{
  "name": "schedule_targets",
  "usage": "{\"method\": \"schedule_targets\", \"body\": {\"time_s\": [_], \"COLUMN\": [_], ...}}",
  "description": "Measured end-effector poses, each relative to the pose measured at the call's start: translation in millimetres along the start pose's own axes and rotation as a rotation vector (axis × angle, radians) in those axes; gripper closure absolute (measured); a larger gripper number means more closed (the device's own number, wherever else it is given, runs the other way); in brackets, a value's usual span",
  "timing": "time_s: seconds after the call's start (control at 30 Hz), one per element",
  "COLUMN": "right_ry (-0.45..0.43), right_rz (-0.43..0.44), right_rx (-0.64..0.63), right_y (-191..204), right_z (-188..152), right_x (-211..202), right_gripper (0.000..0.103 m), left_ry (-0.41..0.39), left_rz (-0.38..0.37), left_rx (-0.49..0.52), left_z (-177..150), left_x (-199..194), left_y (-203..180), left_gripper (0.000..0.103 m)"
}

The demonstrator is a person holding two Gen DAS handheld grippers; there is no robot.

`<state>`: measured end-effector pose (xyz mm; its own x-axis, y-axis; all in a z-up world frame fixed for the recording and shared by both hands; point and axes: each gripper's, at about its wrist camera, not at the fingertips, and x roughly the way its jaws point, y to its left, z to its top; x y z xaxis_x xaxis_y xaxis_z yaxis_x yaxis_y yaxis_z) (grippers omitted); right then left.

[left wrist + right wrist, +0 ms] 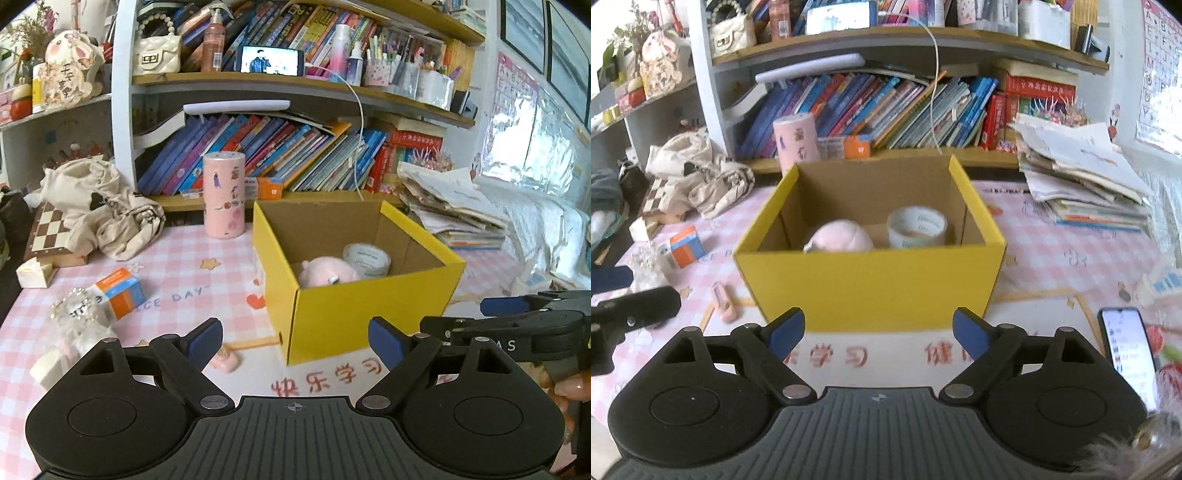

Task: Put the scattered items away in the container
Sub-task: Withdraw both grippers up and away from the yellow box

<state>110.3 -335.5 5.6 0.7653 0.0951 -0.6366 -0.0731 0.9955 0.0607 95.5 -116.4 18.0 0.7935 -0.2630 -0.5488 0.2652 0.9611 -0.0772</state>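
A yellow cardboard box (369, 314) (868, 280) stands open on the pink checked table. Inside lie a pink plush toy (325, 273) (840, 238) and a roll of clear tape (366, 258) (916, 227). Left of the box lie an orange and white carton (120, 293) (683, 247), a small pink item (224, 360) (723, 301) and a sparkly clear ornament (75, 314). My left gripper (295, 341) is open and empty, just before the box's near left corner. My right gripper (879, 334) is open and empty, facing the box's front wall.
A pink cylinder (224, 194) and a cream cloth bag (99, 210) on a chessboard (48, 230) stand behind. A paper stack (1082, 173) lies back right. A phone (1128, 350) lies at the right. Bookshelves line the back.
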Motion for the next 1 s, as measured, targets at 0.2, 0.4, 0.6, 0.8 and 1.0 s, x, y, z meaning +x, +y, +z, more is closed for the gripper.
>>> {"method": "schedule_targets", "body": {"time_s": [0.2, 0.4, 0.6, 0.8, 1.0], "right_ry": [0.032, 0.054, 0.076, 0.093, 0.110], "right_rz": [-0.005, 0.001, 0.000, 0.009, 0.023], "right_rx": [-0.018, -0.030, -0.038, -0.061, -0.099], "right_y": [15.2, 27.8, 37.4, 51.2, 67.8], "right_z": [-16.5, -25.6, -33.4, -38.6, -40.6], "right_x": [-4.3, -9.6, -14.3, -17.4, -17.4], "right_gripper": [0.011, 0.010, 0.007, 0.006, 0.006], "left_ry": [0.027, 0.046, 0.059, 0.072, 0.072], "left_rz": [0.012, 0.028, 0.041, 0.054, 0.076], "left_rx": [0.007, -0.019, -0.040, -0.052, -0.079], "left_z": [-15.0, -24.8, -33.0, -39.2, -43.8], "left_x": [-8.7, -17.4, -26.2, -33.2, -39.7], "left_y": [3.4, 12.9, 22.6, 31.5, 43.9], "left_gripper": [0.014, 0.014, 0.014, 0.013, 0.009]}}
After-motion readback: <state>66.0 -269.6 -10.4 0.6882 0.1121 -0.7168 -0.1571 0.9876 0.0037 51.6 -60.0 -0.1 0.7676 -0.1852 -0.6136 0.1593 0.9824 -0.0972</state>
